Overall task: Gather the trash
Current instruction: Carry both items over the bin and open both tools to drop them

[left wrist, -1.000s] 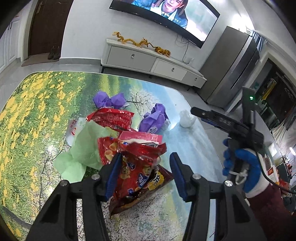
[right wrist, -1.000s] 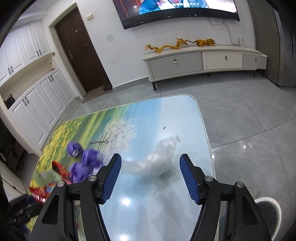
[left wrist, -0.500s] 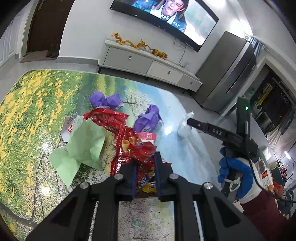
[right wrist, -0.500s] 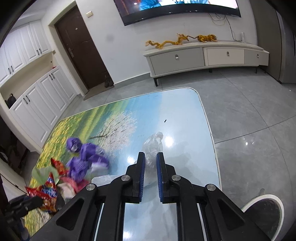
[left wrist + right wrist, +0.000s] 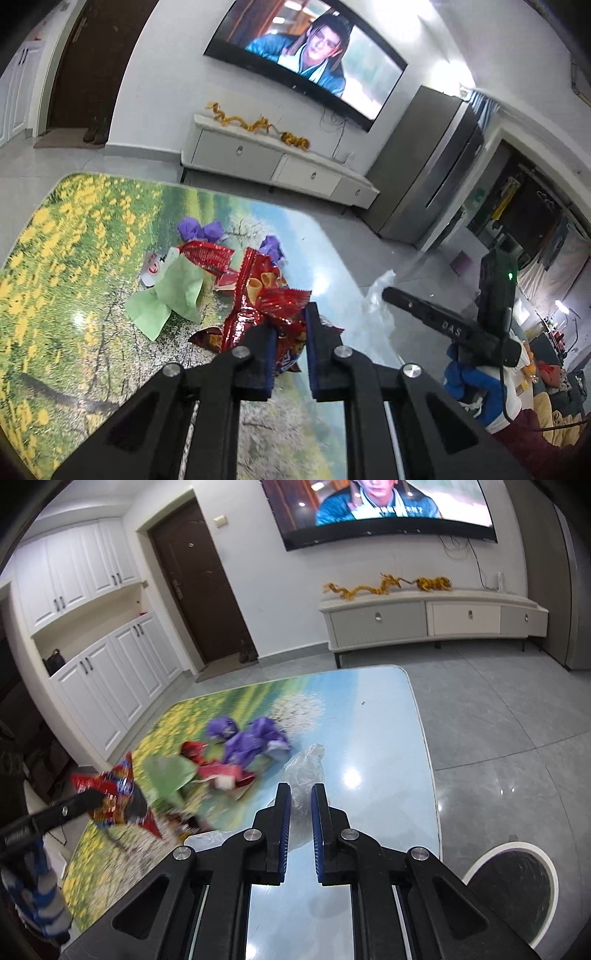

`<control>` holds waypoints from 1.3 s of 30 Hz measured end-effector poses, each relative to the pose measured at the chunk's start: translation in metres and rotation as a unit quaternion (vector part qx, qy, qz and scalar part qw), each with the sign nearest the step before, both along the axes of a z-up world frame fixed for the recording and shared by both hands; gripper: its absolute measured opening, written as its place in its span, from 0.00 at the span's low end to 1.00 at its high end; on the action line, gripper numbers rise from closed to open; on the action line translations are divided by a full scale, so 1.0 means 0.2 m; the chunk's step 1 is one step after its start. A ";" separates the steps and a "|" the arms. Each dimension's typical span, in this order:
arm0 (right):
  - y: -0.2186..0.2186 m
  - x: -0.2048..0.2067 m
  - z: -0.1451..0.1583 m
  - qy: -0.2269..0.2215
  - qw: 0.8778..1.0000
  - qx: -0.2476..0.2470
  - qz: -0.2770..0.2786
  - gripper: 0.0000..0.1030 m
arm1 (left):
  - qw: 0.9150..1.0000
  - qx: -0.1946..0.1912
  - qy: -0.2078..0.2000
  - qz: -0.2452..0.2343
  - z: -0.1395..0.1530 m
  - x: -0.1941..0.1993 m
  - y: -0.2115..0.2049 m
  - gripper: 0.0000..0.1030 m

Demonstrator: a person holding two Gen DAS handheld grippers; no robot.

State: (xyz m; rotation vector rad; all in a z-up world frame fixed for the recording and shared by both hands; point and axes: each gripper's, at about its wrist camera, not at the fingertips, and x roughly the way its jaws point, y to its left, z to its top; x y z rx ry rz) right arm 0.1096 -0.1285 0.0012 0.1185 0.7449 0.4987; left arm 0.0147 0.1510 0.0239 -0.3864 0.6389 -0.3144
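My left gripper [image 5: 290,325] is shut on a red snack wrapper [image 5: 269,306] and holds it lifted off the table; it also shows in the right wrist view [image 5: 110,797]. My right gripper [image 5: 300,805] is shut on a clear plastic bag [image 5: 304,771], raised above the table; the bag also shows in the left wrist view [image 5: 378,299]. A green paper [image 5: 166,295], another red wrapper [image 5: 207,254] and purple wrappers [image 5: 201,230] lie on the printed table [image 5: 66,258].
A round trash bin [image 5: 513,882] with a white rim stands on the floor at the table's right. A white cup-like wrapper [image 5: 155,267] lies by the green paper. A TV cabinet [image 5: 432,620] stands at the far wall.
Both grippers closed, the left on the red wrapper and the right on the clear bag, then lifted them up from the table.
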 end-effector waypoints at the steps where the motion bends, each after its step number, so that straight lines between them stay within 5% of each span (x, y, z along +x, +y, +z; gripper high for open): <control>1: -0.01 -0.03 0.02 -0.004 1.000 0.001 0.002 0.10 | 1.000 0.000 -0.006 -0.001 0.03 -0.02 0.00 0.12; 10: -0.11 -0.31 0.20 -0.054 0.998 0.021 0.002 0.10 | 0.998 0.023 -0.046 -0.023 0.20 -0.16 -0.13 0.11; 18: -0.45 -0.34 0.19 -0.057 0.996 0.021 -0.064 0.10 | 0.992 0.055 -0.033 -0.110 0.24 0.00 -0.55 0.11; 29: -1.08 -0.23 -0.16 0.019 0.982 -0.002 -0.188 0.11 | 0.958 0.121 0.040 -0.259 0.01 0.33 -1.43 0.11; 39: -1.38 -0.06 -0.52 0.105 0.966 0.000 -0.237 0.13 | 0.930 0.154 0.123 -0.310 -0.35 0.60 -1.98 0.14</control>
